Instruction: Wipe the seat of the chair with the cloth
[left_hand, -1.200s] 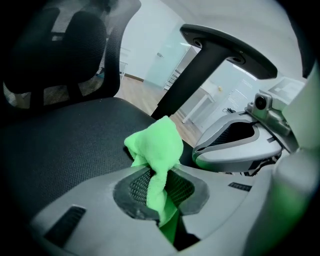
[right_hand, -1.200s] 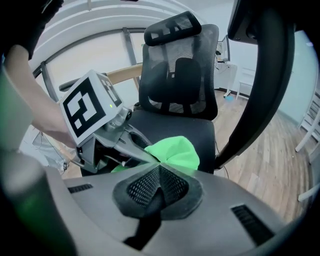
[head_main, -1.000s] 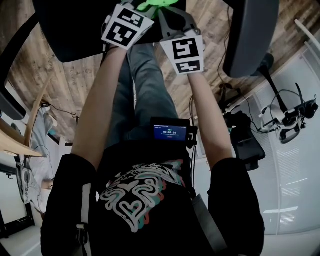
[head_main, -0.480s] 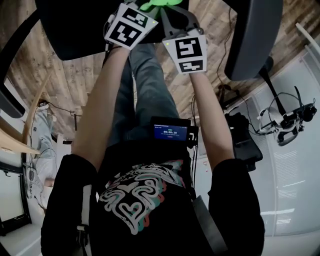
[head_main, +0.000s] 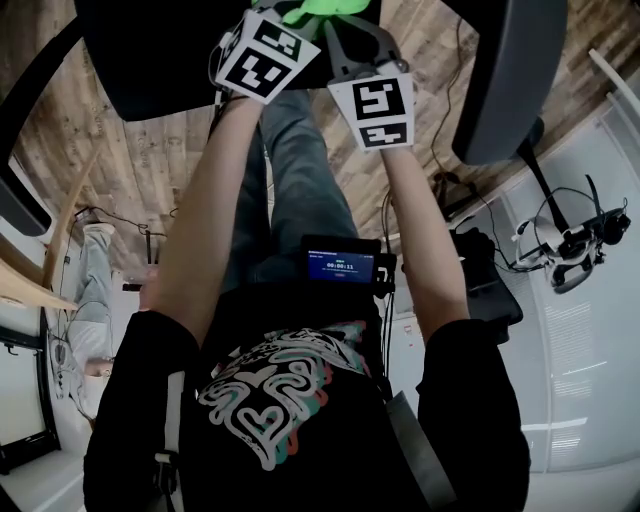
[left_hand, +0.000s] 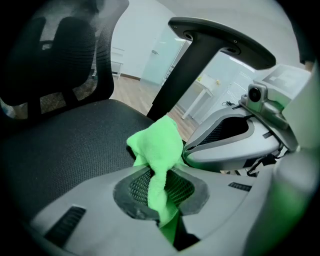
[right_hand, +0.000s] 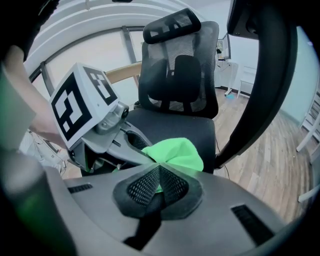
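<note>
— Green cloth (left_hand: 156, 142): where does it sit at this moment?

— Bunched between the pads of the left tongs (left_hand: 160, 175), which are clenched on it. A tuft stands up past the tips and a tail runs back between the jaws. The cloth hangs in the air near the front edge of the black mesh seat (left_hand: 65, 145), on the side by the armrest (left_hand: 220, 37). It does not appear to touch the fabric.

— And the right tongs (right_hand: 159, 170)?

— Closed as well, tip to tip with the left pair. A sliver of green shows between their pads, so they seem to pinch an edge of the same cloth, though the hold looks slight.

— So which step is in hand?

— Judging by that, the cloth is being readied between the two tools and wiping has not yet begun. No part of the cloth lies on the seat, which runs dark and open up to the backrest (right_hand: 180, 75).

— What does the next move call for?

— One pair probably has to let go so the other carries the cloth alone. Then the tuft must come down flat onto the seat, with enough press to drag on the mesh, and sweep from one edge across to the other. The armrest stands close on that side, so the stroke needs to steer clear of its post.
</note>
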